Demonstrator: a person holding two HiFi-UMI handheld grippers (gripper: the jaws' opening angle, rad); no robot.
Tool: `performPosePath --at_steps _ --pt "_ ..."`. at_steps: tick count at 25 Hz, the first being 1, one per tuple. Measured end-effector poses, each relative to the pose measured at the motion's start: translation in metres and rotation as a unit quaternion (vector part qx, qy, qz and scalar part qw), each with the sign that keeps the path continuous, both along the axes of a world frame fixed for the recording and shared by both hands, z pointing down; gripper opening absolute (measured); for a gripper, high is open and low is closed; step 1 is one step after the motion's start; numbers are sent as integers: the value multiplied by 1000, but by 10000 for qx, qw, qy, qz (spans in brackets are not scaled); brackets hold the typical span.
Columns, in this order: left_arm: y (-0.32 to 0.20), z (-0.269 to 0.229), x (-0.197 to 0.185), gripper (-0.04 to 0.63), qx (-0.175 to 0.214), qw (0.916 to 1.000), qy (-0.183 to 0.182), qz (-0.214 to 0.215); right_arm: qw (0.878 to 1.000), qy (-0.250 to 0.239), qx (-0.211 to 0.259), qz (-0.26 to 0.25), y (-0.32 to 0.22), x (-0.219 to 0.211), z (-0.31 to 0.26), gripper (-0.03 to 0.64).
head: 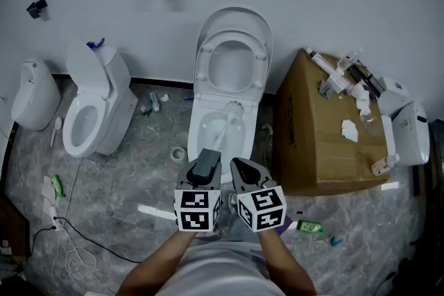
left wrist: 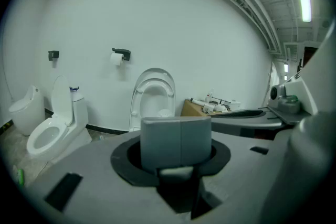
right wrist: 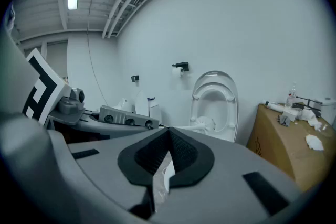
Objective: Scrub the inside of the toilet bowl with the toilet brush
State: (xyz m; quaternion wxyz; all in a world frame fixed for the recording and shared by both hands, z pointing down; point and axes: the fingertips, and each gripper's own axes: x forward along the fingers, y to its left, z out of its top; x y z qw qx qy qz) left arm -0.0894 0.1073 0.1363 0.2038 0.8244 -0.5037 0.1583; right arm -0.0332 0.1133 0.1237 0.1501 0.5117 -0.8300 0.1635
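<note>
The white toilet point(head: 198, 123) stands open against the wall, lid and seat point(head: 234, 24) raised. The white toilet brush point(head: 232, 109) has its head inside the bowl, and its handle slants down-left to my left gripper point(head: 206, 161). That gripper is shut, apparently on the handle's end. In the left gripper view the pads of the left gripper point(left wrist: 181, 126) are pressed together and hide the brush; the toilet point(left wrist: 152, 93) is beyond. My right gripper point(head: 244, 168) hovers beside it, shut and free of the brush. The right gripper view shows the right gripper point(right wrist: 169, 134), the brush head point(right wrist: 206, 124) and the toilet point(right wrist: 212, 96).
A second toilet point(head: 90, 114) and a white fixture point(head: 31, 93) stand to the left. A cardboard box point(head: 326, 142) with loose parts on top sits close on the right. On the floor lie a tape roll point(head: 178, 154), cables point(head: 69, 242) and a green bottle point(head: 312, 226).
</note>
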Motion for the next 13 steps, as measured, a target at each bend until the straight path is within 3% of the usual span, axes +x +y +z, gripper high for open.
performPosePath --at_steps 13 --pt "4 -3 -2 156 26 10000 -11 14 9999 70 49 -92 4 -5 -4 -2"
